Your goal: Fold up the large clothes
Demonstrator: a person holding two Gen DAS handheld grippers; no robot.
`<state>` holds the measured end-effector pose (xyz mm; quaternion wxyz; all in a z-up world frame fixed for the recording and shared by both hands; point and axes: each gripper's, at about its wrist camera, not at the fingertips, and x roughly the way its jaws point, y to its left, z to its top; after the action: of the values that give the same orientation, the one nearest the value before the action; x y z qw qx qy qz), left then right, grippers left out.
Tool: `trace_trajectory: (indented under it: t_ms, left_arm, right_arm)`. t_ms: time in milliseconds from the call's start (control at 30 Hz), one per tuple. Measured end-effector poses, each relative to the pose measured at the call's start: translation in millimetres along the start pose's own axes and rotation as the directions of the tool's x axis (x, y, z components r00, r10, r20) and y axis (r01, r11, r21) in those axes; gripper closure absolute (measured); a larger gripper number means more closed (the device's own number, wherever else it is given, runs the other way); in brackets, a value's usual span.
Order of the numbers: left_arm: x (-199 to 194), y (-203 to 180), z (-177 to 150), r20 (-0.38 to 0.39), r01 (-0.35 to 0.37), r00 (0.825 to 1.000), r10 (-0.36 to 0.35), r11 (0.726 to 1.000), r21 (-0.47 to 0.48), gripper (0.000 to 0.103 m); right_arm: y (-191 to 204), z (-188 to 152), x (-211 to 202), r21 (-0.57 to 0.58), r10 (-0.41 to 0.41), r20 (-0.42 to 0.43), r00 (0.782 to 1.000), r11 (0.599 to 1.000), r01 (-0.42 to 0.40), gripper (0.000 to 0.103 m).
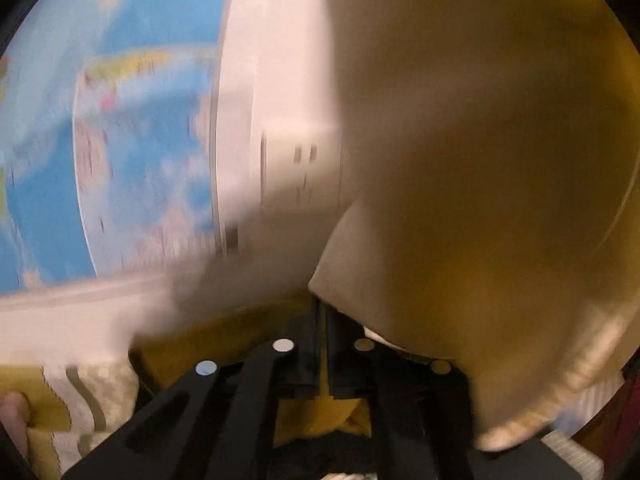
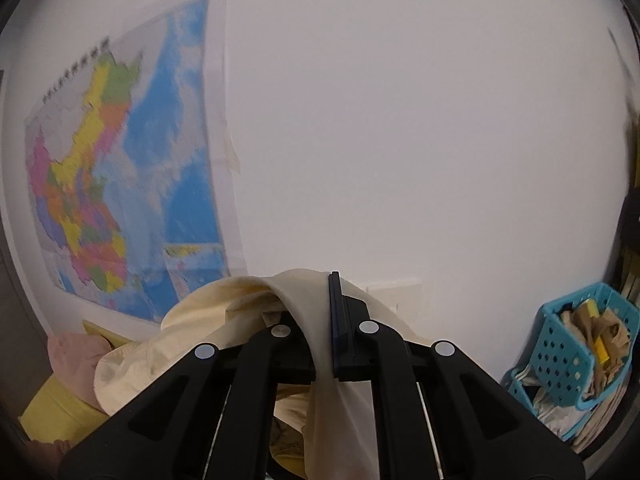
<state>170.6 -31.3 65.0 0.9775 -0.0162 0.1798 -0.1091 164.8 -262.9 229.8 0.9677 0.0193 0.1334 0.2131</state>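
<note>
Right gripper (image 2: 326, 308) pinching cream garment (image 2: 224, 300), wall (image 2: 400, 120) beyond

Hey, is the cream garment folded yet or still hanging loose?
Not folded. The cream fabric garment hangs bunched and draped over the right gripper, which is shut on it, with no flat folds visible.

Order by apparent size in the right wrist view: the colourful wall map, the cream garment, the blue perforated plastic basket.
1. colourful wall map
2. cream garment, though nearness to the camera and the gripper hiding part of it make this uncertain
3. blue perforated plastic basket, cut by the edge
</note>
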Motion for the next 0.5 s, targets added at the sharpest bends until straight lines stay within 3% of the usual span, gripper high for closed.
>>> trace_trajectory:
  t_ms: [133, 200, 233, 300, 333, 367, 433, 467, 500]
  left_arm:
    - [-61, -4, 48, 0.188, -0.001, 0.982, -0.003, 1.0, 0.023, 0.103]
    - [-84, -5, 60, 0.224, 0.015, 0.974, -0.023, 0.999, 0.037, 0.102]
    - [-97, -7, 59, 0.225, 0.04, 0.973, -0.05, 0.998, 0.052, 0.096]
    - [-105, -11, 42, 0.212, 0.111, 0.969, -0.13, 0.989, 0.103, 0.045]
    - [-112, -13, 19, 0.209, 0.129, 0.966, -0.154, 0.983, 0.128, 0.037]
    - [-112, -17, 2, 0.175, 0.192, 0.96, -0.218, 0.97, 0.152, 0.033]
    - [-109, -35, -32, 0.104, 0.262, 0.952, -0.289, 0.941, 0.213, 0.033]
    - [-110, -44, -41, 0.103, 0.265, 0.949, -0.297, 0.933, 0.241, 0.028]
    - [-104, -58, -52, 0.114, 0.225, 0.957, -0.268, 0.929, 0.292, 0.02]
  right_arm:
    - [6, 22, -43, 0.002, -0.004, 0.07, 0.998, 1.0, 0.004, 0.098]
    - [11, 31, -61, -0.009, -0.002, 0.098, 0.995, 1.0, 0.003, 0.098]
    - [16, 35, -71, -0.016, -0.008, 0.108, 0.994, 1.0, 0.009, 0.098]
    - [22, 39, -84, -0.025, -0.016, 0.124, 0.992, 1.0, 0.019, 0.098]
    - [24, 40, -93, -0.022, -0.006, 0.134, 0.991, 1.0, 0.009, 0.098]
    - [25, 40, -98, -0.017, 0.002, 0.137, 0.991, 1.0, 0.001, 0.098]
    - [28, 39, -106, -0.018, -0.002, 0.139, 0.99, 1.0, 0.005, 0.098]
    - [30, 38, -109, -0.022, -0.002, 0.139, 0.99, 1.0, 0.006, 0.098]
    - [32, 37, -112, -0.029, -0.004, 0.14, 0.99, 1.0, 0.008, 0.098]
